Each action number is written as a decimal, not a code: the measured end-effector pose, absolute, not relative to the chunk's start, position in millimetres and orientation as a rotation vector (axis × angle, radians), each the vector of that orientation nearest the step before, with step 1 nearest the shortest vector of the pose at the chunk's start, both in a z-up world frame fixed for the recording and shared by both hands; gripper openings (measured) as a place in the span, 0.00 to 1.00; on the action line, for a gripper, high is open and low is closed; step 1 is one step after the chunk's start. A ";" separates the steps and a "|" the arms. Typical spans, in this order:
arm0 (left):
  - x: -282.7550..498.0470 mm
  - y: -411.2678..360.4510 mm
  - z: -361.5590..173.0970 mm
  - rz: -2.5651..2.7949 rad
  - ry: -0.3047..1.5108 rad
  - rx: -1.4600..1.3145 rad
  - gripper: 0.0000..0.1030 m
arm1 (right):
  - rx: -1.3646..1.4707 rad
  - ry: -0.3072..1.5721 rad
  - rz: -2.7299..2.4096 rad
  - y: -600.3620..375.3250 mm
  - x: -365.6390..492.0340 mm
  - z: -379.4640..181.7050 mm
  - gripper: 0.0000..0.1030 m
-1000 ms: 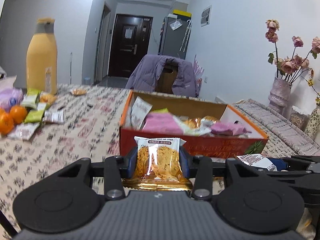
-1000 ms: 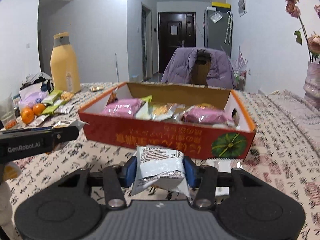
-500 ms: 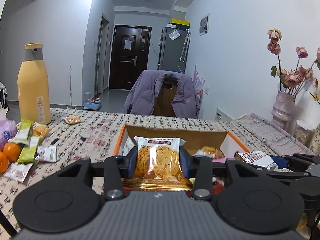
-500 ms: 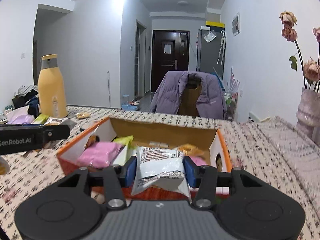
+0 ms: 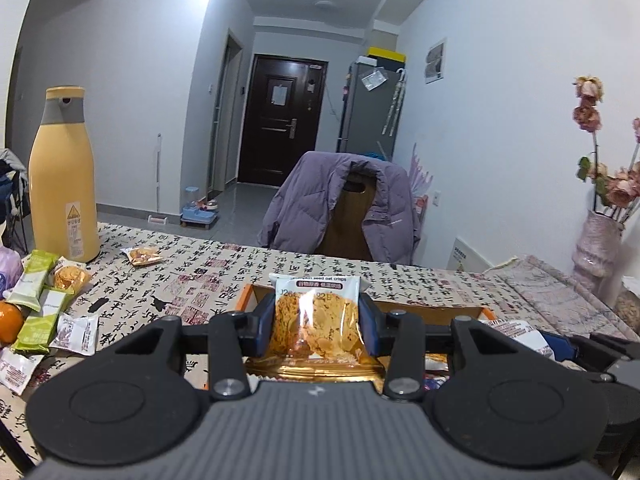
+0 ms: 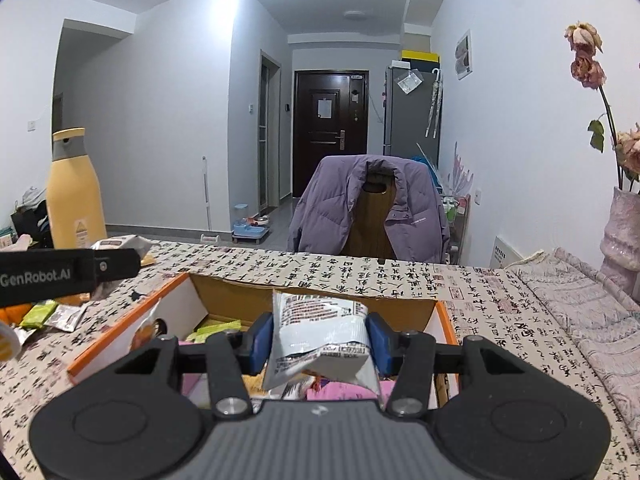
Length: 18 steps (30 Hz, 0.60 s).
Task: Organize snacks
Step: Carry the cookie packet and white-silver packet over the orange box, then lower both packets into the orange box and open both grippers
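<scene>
My left gripper (image 5: 317,326) is shut on a clear-fronted packet of oat crisps (image 5: 316,320), held upright over the orange cardboard box (image 5: 246,294), whose far rim peeks out behind the fingers. My right gripper (image 6: 320,340) is shut on a white and silver snack packet (image 6: 320,336) above the same box (image 6: 132,320), which holds pink, green and other packets. The right gripper and its packet (image 5: 516,330) also show at the right of the left wrist view. The left gripper's arm (image 6: 60,276) crosses the left edge of the right wrist view.
Loose snacks lie on the patterned tablecloth at the left: green bars (image 5: 38,316), small packets (image 5: 76,330), an orange (image 5: 8,320) and a crisp packet (image 5: 140,256). A tall yellow bottle (image 5: 62,176) stands behind them. A vase of dried roses (image 5: 596,240) stands right; a jacket-draped chair (image 5: 352,208) is beyond the table.
Both grippers have risen and moved forward with their packets, from in front of the box's red side to over its open top. The grips are unchanged.
</scene>
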<state>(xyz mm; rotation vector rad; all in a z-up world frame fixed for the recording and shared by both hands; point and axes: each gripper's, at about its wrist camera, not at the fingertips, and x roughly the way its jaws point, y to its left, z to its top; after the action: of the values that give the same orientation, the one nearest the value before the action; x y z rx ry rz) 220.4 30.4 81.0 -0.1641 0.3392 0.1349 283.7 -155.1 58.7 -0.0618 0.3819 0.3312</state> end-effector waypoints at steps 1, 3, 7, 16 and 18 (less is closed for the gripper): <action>224.2 30.9 78.9 0.142 0.343 -0.165 0.42 | -0.066 0.385 0.328 -153.8 285.6 55.6 0.47; 231.2 32.2 73.7 0.155 0.348 -0.164 0.42 | -0.076 0.392 0.320 -151.8 290.4 49.3 0.47; 238.4 36.4 61.9 0.175 0.349 -0.163 0.42 | -0.069 0.394 0.318 -154.3 294.8 39.1 0.47; 241.8 35.4 44.3 0.148 0.356 -0.123 0.42 | -0.070 0.422 0.330 -156.5 299.8 24.8 0.53; 241.4 33.8 42.5 0.146 0.356 -0.117 0.43 | -0.073 0.420 0.329 -156.5 298.7 23.6 0.62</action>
<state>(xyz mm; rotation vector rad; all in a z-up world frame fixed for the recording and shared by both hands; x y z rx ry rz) 241.4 33.8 42.5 -0.1175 0.3561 0.1459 298.7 -156.5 23.6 -0.0727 0.4202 0.3288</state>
